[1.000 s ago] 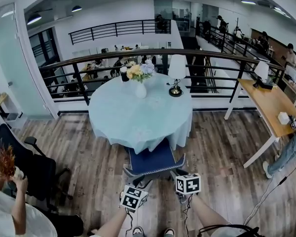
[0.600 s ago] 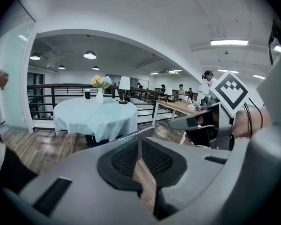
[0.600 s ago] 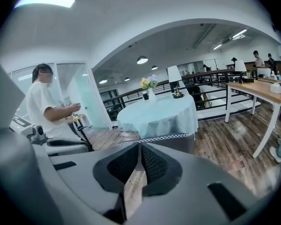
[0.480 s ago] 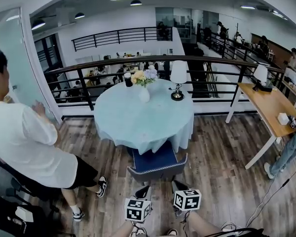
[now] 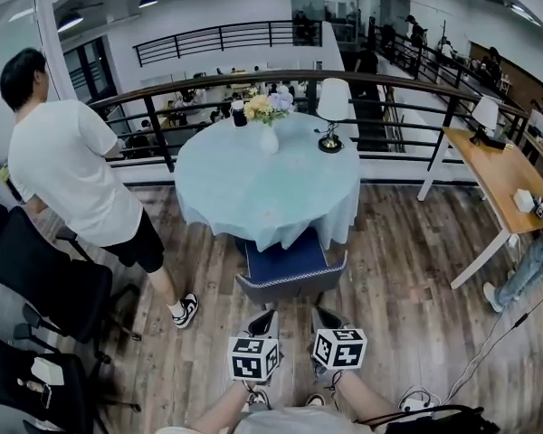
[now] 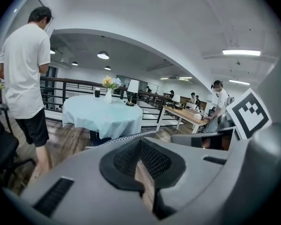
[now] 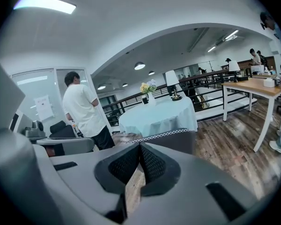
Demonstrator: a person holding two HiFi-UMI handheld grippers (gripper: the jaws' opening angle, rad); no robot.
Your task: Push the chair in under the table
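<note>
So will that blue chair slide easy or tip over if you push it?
It probably slides, since the chair stands on a smooth-looking wooden floor. It looks low and wide, so tipping seems unlikely. Its legs are hidden, so they could snag.

The chair stands straight ahead of me, its seat partly under the near edge of the table and its back toward me. My left gripper and right gripper sit side by side just short of that back. On the table's far side stand a vase and, to its right, a lamp. A railing runs behind the table. A person stands to the left and a desk to the right.
</note>
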